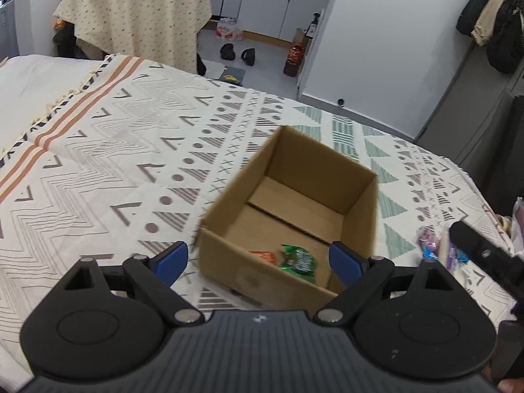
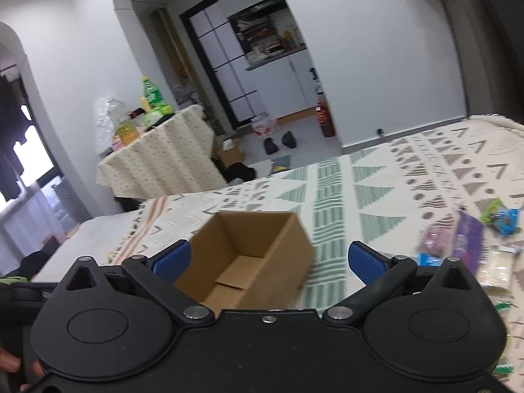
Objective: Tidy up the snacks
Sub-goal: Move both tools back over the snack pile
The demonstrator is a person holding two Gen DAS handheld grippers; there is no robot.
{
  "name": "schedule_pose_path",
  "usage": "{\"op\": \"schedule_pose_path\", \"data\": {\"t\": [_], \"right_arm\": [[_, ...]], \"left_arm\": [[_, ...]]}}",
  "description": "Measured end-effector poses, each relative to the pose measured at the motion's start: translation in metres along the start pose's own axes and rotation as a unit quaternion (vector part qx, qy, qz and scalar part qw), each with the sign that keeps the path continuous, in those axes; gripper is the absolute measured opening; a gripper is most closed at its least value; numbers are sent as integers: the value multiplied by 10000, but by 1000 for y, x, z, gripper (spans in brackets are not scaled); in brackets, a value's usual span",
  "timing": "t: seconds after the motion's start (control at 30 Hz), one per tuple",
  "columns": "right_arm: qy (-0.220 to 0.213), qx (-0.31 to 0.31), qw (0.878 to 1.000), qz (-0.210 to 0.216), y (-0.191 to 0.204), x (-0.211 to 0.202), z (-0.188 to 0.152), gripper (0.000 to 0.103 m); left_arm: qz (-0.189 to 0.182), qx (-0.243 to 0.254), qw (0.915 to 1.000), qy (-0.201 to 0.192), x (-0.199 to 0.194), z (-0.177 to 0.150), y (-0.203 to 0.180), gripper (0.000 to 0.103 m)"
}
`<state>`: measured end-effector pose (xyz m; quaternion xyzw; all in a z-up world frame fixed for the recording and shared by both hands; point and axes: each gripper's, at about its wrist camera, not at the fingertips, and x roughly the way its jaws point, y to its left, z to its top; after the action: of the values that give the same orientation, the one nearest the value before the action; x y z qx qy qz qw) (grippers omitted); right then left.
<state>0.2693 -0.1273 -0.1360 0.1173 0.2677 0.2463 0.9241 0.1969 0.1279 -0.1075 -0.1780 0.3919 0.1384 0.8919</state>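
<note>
gaping left gripper point(image 1: 258, 262) above cardboard box point(image 1: 229, 258) holding green packet point(image 1: 299, 260).

Matt cardboard box point(image 1: 357, 196), woven cloth bedspread point(image 1: 131, 150)

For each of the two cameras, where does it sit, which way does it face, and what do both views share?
Left wrist: on the left gripper, looking down into the cardboard box, which holds a green packet; jaws open.
Right wrist: on the right gripper, facing the box from lower, loose snacks to its right; jaws open.
Shared: box, patterned cloth, draped table behind.
</note>
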Motion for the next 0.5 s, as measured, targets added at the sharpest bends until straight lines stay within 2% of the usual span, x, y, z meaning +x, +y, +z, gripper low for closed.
{"op": "schedule_pose_path", "data": {"t": [0.2, 0.37, 0.5], "right_arm": [[-89, -83, 9992, -390, -22, -15, -5, 103], [-2, -129, 9985, -527, -40, -28, -8, 103], [56, -72, 9977, -679, -58, -41, -8, 103]], "left_arm": [[-281, -128, 9995, 26, 0, -8, -21, 92], [-416, 112, 9990, 130, 4, -17, -47, 92], [-387, 428, 9981, 202, 8, -25, -71, 92]]}}
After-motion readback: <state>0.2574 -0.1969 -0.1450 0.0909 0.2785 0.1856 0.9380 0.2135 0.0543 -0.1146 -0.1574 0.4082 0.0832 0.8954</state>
